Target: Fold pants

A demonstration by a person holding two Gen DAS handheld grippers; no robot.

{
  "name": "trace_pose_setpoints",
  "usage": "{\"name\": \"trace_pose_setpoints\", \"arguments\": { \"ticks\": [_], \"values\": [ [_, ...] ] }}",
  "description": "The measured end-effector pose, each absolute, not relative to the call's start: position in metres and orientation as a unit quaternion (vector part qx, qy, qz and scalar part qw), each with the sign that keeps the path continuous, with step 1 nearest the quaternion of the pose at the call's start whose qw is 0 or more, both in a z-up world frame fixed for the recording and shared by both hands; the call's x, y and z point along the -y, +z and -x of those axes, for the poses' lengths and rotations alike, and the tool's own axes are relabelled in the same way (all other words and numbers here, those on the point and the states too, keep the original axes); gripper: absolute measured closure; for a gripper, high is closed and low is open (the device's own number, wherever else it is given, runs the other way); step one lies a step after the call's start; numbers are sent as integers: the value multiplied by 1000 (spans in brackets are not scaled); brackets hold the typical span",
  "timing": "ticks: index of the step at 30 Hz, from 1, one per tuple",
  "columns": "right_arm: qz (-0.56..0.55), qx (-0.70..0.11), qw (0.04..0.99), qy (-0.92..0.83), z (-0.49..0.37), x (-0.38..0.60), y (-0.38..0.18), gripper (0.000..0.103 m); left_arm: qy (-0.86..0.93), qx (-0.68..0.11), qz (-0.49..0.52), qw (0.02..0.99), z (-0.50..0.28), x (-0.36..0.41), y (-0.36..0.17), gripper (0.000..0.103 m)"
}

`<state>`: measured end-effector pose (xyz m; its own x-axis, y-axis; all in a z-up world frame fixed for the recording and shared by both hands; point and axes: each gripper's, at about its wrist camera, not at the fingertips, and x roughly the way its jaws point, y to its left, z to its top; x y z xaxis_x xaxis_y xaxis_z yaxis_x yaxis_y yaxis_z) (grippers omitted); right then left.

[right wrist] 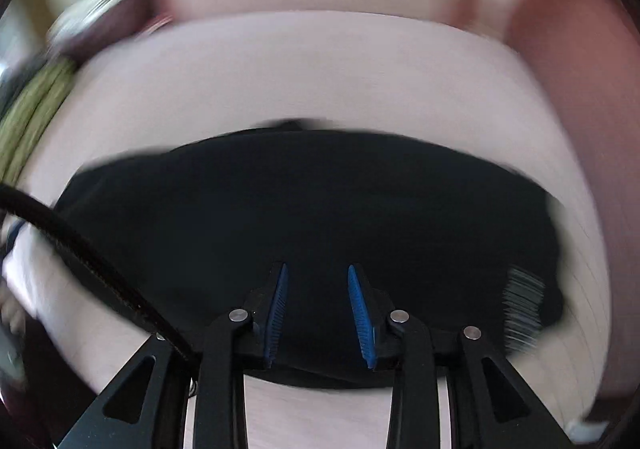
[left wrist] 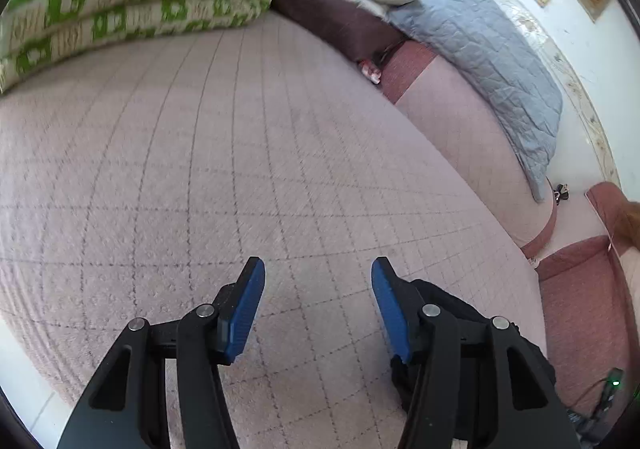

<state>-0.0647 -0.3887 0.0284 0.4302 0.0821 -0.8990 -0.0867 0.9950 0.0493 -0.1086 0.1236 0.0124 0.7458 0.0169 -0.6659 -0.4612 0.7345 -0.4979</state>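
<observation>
Left tool [left wrist: 318,269] wide, above bed [left wrist: 200,169] | right tool [right wrist: 316,273] parted, over black pants [right wrist: 312,201]

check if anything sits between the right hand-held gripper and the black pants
Nothing visible does. The right hand-held gripper is open directly over the black pants on the pink bedspread, with only dark fabric showing between its fingers. The view is motion-blurred, so I cannot tell whether it touches the pants.

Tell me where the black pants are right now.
The black pants lie on the pink quilted bedspread, filling the right wrist view directly under the open right gripper; the left view shows only a dark edge.
</observation>
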Motion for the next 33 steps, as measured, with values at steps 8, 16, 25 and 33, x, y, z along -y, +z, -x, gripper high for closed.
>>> {"name": "trace_pose_setpoints", "arguments": {
  "ticks": [8,16,25,33],
  "values": [
    [-200,-501,840,-60,97,552,34,64,152,-329,274,891,100,-93,20,46],
    [-213,-506,835,-37,93,556,10,94,157,-368,209,892,92,-65,10,46],
    [-122,-503,837,-177,120,583,37,98,80,-355,196,911,82,-8,41,44],
    [-105,-486,862,100,32,439,74,46,-76,-389,73,915,40,137,20,42]
  ]
}}
